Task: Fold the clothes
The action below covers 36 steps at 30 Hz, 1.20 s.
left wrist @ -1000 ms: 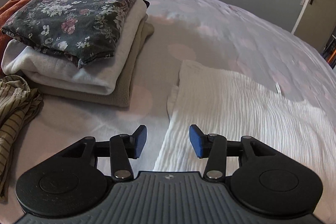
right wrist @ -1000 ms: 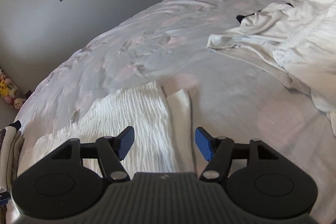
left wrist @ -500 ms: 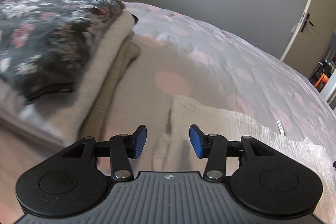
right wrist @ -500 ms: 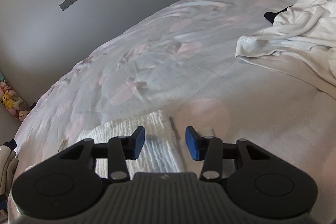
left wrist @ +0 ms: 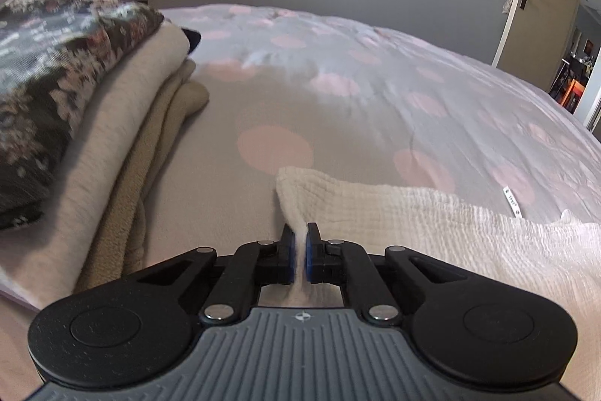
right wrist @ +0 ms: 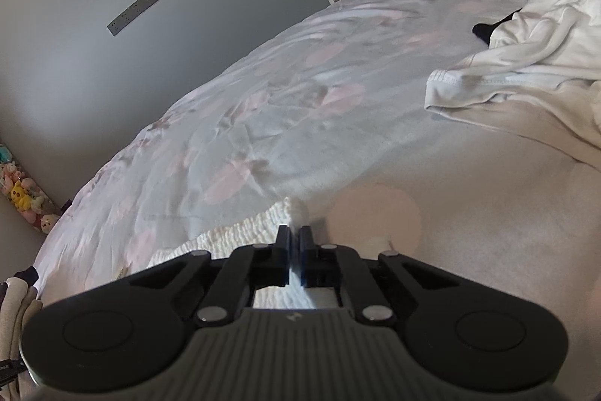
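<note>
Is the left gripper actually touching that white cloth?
Touching. The left wrist view shows the left gripper shut on the white cloth, with a pinched fold of fabric squeezed between its blue pads.

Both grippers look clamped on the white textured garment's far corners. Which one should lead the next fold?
Neither clearly. The left gripper and right gripper are each shut on a corner of the white textured garment; probably move both together. The folded stack crowds the left.
</note>
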Motion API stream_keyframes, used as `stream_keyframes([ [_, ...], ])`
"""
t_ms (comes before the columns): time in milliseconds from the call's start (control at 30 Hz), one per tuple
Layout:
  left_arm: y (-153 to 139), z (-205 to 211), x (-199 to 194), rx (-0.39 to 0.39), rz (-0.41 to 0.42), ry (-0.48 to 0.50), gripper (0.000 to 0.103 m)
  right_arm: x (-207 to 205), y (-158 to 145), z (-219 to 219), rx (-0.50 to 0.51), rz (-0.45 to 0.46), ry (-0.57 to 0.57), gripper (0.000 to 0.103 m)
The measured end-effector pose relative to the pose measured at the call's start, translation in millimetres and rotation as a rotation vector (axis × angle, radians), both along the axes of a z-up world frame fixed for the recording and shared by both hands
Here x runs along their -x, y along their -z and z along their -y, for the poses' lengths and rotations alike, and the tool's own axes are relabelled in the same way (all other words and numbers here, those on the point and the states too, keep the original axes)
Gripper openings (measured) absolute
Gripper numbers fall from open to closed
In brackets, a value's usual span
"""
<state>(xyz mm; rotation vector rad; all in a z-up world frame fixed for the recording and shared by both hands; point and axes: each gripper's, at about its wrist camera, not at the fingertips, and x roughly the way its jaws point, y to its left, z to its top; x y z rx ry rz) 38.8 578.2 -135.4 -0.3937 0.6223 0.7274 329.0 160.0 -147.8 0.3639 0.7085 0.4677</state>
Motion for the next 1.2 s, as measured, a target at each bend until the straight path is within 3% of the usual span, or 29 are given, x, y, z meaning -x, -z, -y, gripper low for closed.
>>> stream_keyframes([
  [167,-10,9,-3,-0.028,0.011,0.030,0.003,0,-4,11,0.036,0.022,0.077,0.005],
  [267,-3,11,-9,-0.065,-0.031,0.035,0.003,-3,-3,18,0.040,0.016,0.112,0.005],
  [433,10,2,-7,-0.050,-0.048,0.007,0.004,-9,9,9,0.074,-0.026,0.061,0.006],
  [533,11,3,-9,-0.055,-0.077,0.002,0.010,-9,10,12,0.057,-0.050,0.072,0.010],
  [700,0,3,-1,-0.027,-0.059,-0.031,0.031,3,-1,28,0.048,-0.064,0.102,0.054],
  [800,-8,7,6,-0.024,-0.072,-0.050,0.040,9,-3,40,0.075,-0.110,0.098,0.055],
  [900,-12,11,15,0.008,-0.091,-0.047,0.040,10,-2,48,0.052,-0.160,0.089,0.055],
  [1100,-16,22,34,0.068,-0.138,-0.067,0.040,16,3,37,0.083,-0.161,0.039,0.054],
  [1133,-18,23,37,0.087,-0.140,-0.078,0.040,17,4,34,0.088,-0.159,0.028,0.052],
  [1200,-22,24,44,0.131,-0.129,-0.097,0.040,18,7,28,0.104,-0.158,0.002,0.035],
])
